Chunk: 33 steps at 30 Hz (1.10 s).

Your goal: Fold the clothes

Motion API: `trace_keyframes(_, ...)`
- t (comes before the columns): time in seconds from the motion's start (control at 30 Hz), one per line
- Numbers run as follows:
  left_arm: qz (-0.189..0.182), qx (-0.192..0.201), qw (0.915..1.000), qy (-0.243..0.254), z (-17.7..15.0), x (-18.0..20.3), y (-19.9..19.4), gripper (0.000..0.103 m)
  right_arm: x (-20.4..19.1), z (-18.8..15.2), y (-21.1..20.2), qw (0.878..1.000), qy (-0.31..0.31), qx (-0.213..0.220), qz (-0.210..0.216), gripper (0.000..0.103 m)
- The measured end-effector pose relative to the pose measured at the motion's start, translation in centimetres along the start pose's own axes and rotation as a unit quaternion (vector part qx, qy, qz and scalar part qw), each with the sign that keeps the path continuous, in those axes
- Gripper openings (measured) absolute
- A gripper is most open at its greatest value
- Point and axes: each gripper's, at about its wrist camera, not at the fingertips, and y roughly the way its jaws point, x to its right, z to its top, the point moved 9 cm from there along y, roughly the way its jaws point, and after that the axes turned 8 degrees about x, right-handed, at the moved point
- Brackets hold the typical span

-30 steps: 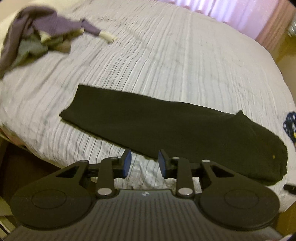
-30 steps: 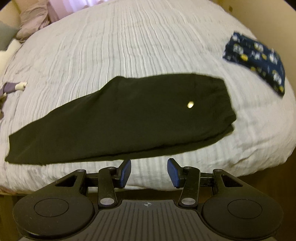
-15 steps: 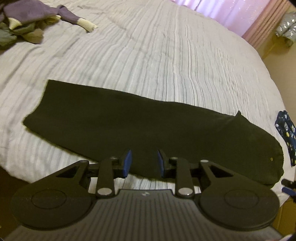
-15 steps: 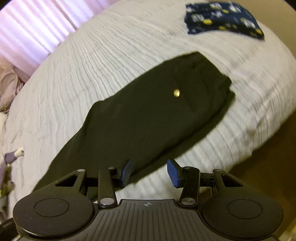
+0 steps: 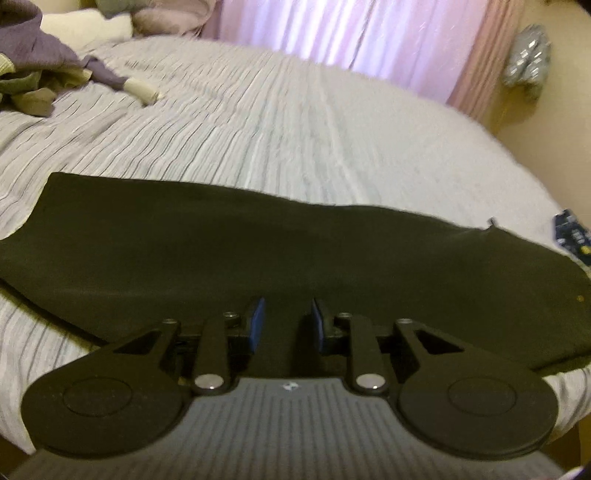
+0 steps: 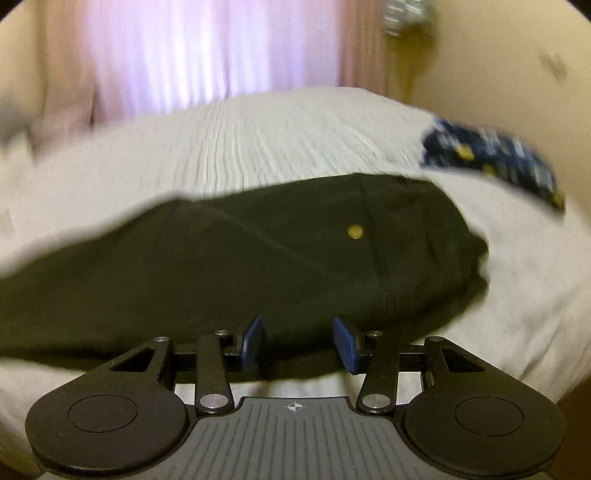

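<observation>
Trousers: one black pair, folded lengthwise, flat along the near edge of the bed; waist end with a brass button to the right, leg end to the left.
Edges: near long edge of the trousers lies just inside the bed's near edge; a narrow strip of cover shows below it in the right view.
Open room: wide bare stretch of striped cover beyond the trousers, up to the curtain.
Other clothes: one purple and grey heap at the far left corner; one folded blue patterned piece at the far right, apart from the trousers.
Count: two grippers, one pair of trousers, one heap, one folded piece.
Left gripper: over the near edge, mid-length; jaws closing, black cloth seen between the pads, not yet pinched.
Right gripper: over the near edge near the waist; pads spread, nothing held.
Change: both grippers are lower and closer to the cloth than a second ago; the trousers lie as before; left jaws are narrower.
</observation>
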Motion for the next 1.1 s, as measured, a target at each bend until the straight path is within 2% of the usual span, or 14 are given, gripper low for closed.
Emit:
trace_keyframes(0.07,-0.031,0.025,0.9992,-0.008,-0.4,0.1,-1.2,0.021,2.1,0.0,-1.3,0.993,0.108,0.020,0.034,0.047)
trace_keyframes(0.13,-0.027,0.019,0.9993,-0.019,-0.9,-0.1,-2.7,0.021,4.3,0.1,-2.7,0.977,0.197,0.047,0.061,0.047)
trace_keyframes(0.17,-0.024,0.011,0.9993,-0.026,-1.1,-0.1,-3.5,0.021,5.4,0.1,-3.3,0.968,0.238,0.054,0.060,0.047)
trace_keyframes(0.2,-0.044,0.018,0.9985,-0.026,-1.0,0.0,-4.4,0.021,6.4,0.2,-3.9,0.956,0.282,0.052,0.062,0.047)
trace_keyframes(0.27,-0.053,0.032,0.9981,-0.010,-1.0,0.1,-5.7,0.022,7.8,0.9,-4.7,0.926,0.358,0.063,0.099,0.047)
trace_keyframes(0.33,-0.037,0.036,0.9987,-0.001,-1.1,-0.2,-6.0,0.022,9.0,1.7,-4.8,0.916,0.382,0.076,0.099,0.047)
trace_keyframes(0.43,-0.048,0.033,0.9978,-0.032,-1.0,-0.4,-5.6,0.022,10.9,2.2,-3.2,0.903,0.415,0.072,0.088,0.047)
trace_keyframes(0.53,-0.039,0.025,0.9982,-0.038,-0.7,-0.1,-4.4,0.022,12.6,2.3,-0.7,0.889,0.447,0.065,0.080,0.047)
trace_keyframes(0.67,-0.029,0.015,0.9988,-0.036,0.3,0.5,-2.4,0.022,14.0,2.3,1.6,0.880,0.466,0.056,0.071,0.043)
trace_keyframes(0.7,-0.027,0.013,0.9989,-0.037,0.5,0.6,-1.9,0.022,14.2,2.2,2.1,0.881,0.466,0.052,0.067,0.032)
trace_keyframes(0.8,-0.021,0.010,0.9989,-0.042,1.2,1.1,-0.5,0.022,14.6,1.9,3.4,0.875,0.476,0.042,0.075,0.027)
trace_keyframes(0.9,-0.019,0.009,0.9984,-0.052,1.5,1.3,0.1,0.022,14.8,1.8,3.6,0.878,0.473,0.033,0.067,0.011)
trace_keyframes(1.0,-0.011,0.016,0.9988,-0.046,1.7,0.9,0.2,0.022,13.9,3.5,1.6,0.901,0.426,0.053,0.063,0.006)
trace_keyframes(1.1,0.005,0.013,0.9986,-0.050,1.1,0.1,0.1,0.022,13.1,4.5,-0.3,0.910,0.404,0.071,0.062,0.005)
